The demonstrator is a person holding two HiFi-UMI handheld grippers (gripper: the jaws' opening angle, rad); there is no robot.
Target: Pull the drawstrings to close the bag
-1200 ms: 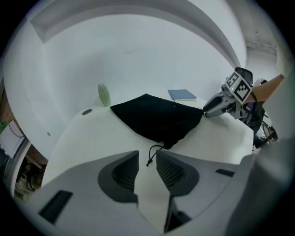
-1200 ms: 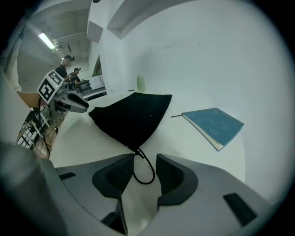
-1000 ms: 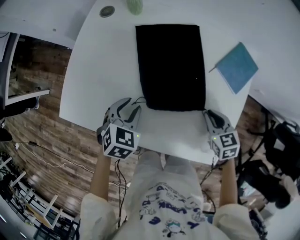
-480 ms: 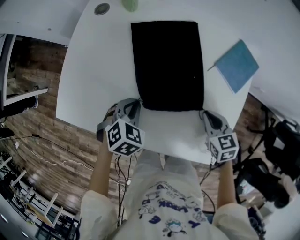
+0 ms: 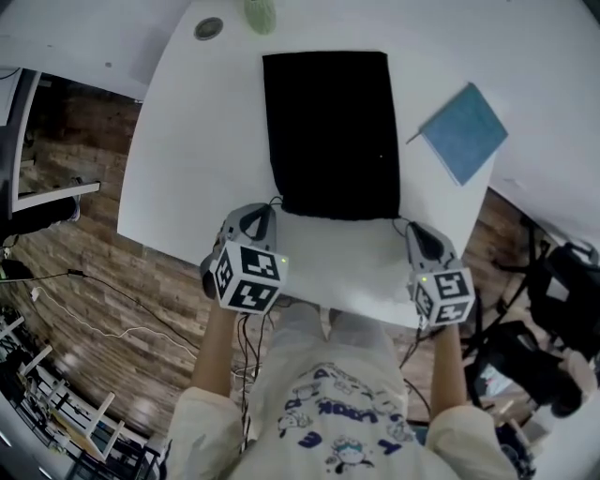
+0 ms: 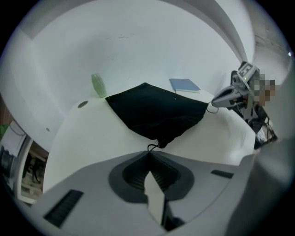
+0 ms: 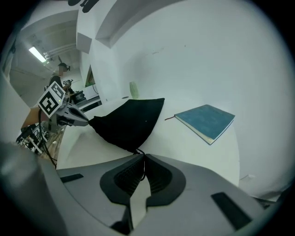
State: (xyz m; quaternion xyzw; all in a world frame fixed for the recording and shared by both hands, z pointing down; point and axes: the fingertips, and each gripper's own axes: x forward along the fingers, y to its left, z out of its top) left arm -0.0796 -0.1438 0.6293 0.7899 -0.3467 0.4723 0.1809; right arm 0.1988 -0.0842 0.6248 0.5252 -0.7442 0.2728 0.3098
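Now jaws of left gripper (image 6: 148,152) – just closing – and right gripper (image 7: 143,155) pinch bag (image 5: 330,131) drawstrings (image 6: 155,147), notebook (image 5: 462,133) beyond.

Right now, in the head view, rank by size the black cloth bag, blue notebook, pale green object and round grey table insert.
1. black cloth bag
2. blue notebook
3. pale green object (cropped) and round grey table insert: alike, unranked.

1. Bright, even overhead light; the white table (image 5: 187,169) ahead of the right gripper (image 5: 412,229) is nearly washed out, shadows faint.
2. The black bag (image 5: 328,131) beyond its jaws shows no detail.
3. Both gripper views bend strongly, corners dark; the near jaws look soft.
4. A ceiling strip light (image 7: 38,54) glares up-left of it.
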